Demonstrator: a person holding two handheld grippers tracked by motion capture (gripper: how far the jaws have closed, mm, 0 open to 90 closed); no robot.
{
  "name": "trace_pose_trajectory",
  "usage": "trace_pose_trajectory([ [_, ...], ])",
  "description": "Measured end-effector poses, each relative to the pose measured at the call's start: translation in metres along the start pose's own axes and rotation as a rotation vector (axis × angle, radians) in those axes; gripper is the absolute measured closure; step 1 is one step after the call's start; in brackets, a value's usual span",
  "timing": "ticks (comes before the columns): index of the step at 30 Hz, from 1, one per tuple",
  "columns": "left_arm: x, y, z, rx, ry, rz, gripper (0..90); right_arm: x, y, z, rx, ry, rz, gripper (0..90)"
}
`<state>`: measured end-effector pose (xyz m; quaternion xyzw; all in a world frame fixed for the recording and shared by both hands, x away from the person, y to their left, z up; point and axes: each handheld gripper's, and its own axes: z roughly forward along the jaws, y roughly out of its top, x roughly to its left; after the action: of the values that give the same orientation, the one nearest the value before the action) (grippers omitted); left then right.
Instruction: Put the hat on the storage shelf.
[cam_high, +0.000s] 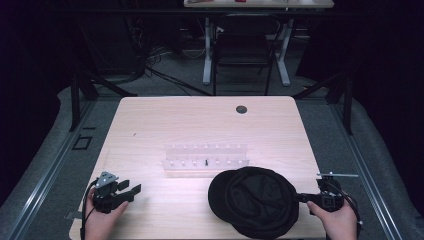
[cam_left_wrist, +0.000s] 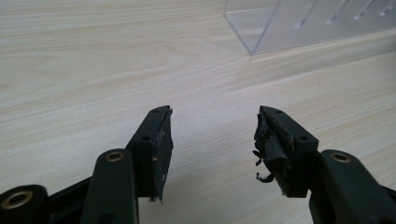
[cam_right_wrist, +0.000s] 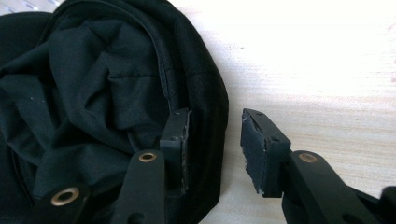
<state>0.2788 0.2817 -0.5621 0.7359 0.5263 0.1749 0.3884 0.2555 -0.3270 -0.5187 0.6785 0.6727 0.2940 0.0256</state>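
Observation:
A floppy black fabric hat (cam_high: 255, 200) lies on the near right part of the light wooden table (cam_high: 200, 120), its opening upward. My right gripper (cam_high: 300, 197) reaches it from the right, held level by a hand. In the right gripper view the hat (cam_right_wrist: 93, 93) lies at the left, and my right gripper (cam_right_wrist: 215, 116) straddles its rim, one jaw inside and the other outside. A gap shows between the outer pad and the cloth, so the gripper is open. My left gripper (cam_high: 131, 191) rests open at the near left, and in its own view my left gripper (cam_left_wrist: 215, 112) has bare wood between its jaws.
A clear plastic rack (cam_high: 205, 160) with two rows of small pegs stands at the table's middle, just behind the hat; its corner (cam_left_wrist: 317, 23) shows ahead of the left gripper. A dark round grommet (cam_high: 241, 109) sits near the far edge. A black chair (cam_high: 242, 50) stands beyond the table.

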Motion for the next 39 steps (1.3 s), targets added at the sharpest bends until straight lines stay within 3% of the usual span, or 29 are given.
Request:
trace_pose_trajectory([
  [27, 0.002, -0.001, -0.002, 0.001, -0.001, -0.011, 48.4, -0.003, 0.001, 0.013, 0.046, 0.020, 0.013, 66.9],
  [38, 0.002, -0.001, -0.002, 0.008, -0.003, -0.009, 48.4, -0.005, 0.010, 0.017, 0.115, 0.037, 0.009, 69.0],
  [39, 0.002, -0.001, -0.002, 0.008, -0.003, -0.009, 48.4, -0.005, 0.012, 0.016, 0.137, 0.006, -0.007, 69.2],
])
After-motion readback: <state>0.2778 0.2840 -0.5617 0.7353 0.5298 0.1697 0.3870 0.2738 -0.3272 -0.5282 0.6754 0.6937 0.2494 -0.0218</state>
